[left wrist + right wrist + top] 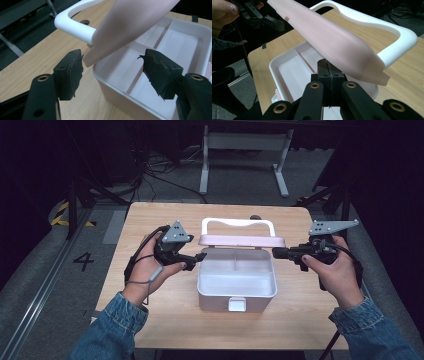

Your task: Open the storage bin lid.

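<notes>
Here we are over the wooden table (165, 320), and sitting square in the middle of it is a pale pink box (236, 290), its lid (242, 240) swung up and standing behind the open tray. A white handle (238, 223) arches off the lid's far side, and a small white latch (237, 304) sits on the near wall of the box. Inside, thin dividers split the tray into compartments (nothing lying in them that can be made out).

On the left, the left tongs (199, 257) sit at the box's near-left corner, and in the left gripper view they stand wide apart (113, 72), one jaw out over the table, the other over the tray, with the box's corner and the lid's lower edge between them, gripping nothing.

Over on the right, the right tongs (276, 252) point inward at the right end of the lid. In the right gripper view (328, 65) the two jaws are pressed flat together with no gap, their tips right up at the underside edge of the lid; whether they pinch that edge cannot be told, since the lid hides the tips.

Both hands wear denim sleeves (112, 322).
</notes>
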Tool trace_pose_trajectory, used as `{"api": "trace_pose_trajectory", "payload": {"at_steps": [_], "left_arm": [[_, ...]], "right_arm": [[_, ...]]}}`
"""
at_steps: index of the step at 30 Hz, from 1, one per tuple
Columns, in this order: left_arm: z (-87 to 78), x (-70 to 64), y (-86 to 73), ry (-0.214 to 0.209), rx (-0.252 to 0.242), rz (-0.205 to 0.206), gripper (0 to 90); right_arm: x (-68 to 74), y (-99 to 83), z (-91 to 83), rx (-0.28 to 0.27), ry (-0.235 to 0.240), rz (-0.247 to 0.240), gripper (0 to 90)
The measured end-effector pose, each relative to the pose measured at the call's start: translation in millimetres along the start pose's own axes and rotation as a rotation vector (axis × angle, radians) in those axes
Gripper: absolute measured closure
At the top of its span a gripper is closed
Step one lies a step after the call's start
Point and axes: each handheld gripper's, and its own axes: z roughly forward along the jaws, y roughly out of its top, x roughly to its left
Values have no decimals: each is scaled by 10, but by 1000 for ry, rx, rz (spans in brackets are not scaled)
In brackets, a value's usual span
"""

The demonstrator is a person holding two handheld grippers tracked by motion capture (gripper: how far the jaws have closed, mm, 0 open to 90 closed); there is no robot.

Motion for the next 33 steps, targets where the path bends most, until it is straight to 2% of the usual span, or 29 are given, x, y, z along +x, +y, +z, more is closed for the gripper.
{"api": "trace_pose_trajectory", "payload": {"at_steps": [4, 8, 11, 13, 14, 16, 17, 19, 23, 25, 27, 30, 33], "left_arm": [[29, -7, 13, 0, -22, -20, 380], [66, -12, 24, -5, -49, -21, 408], [90, -39, 43, -18, -53, -43, 407], [102, -60, 66, -2, -62, -78, 376], [102, -60, 66, -2, -62, -78, 372], [122, -69, 75, 4, -98, -82, 372], [150, -82, 84, 11, -119, -73, 371], [166, -89, 90, 20, -121, -65, 366], [237, -105, 122, 50, -124, -33, 283], [258, -103, 137, 60, -127, -23, 285], [269, -90, 147, 61, -142, -29, 307], [269, -63, 154, 46, -158, -30, 387], [280, -55, 158, 30, -171, -57, 424]], "right_arm": [[-4, 1, 8, 3, 1, -1, 900], [3, -1, 15, 0, 3, 0, 900], [7, -1, 15, 2, 4, -1, 900], [8, 1, 8, -3, 5, -2, 900], [8, 1, 8, -3, 5, -2, 900], [6, 2, 1, -7, 10, 2, 900], [4, 0, 2, -9, 10, 2, 900], [4, -1, 3, -9, 11, 4, 900], [1, -1, 6, -5, 11, 4, 900], [-3, -2, 5, -5, 10, 4, 900], [-10, -4, 3, -4, 8, 5, 900], [-16, -8, -4, -3, 8, 10, 900], [-19, -12, -5, -2, 9, 12, 889]]}}
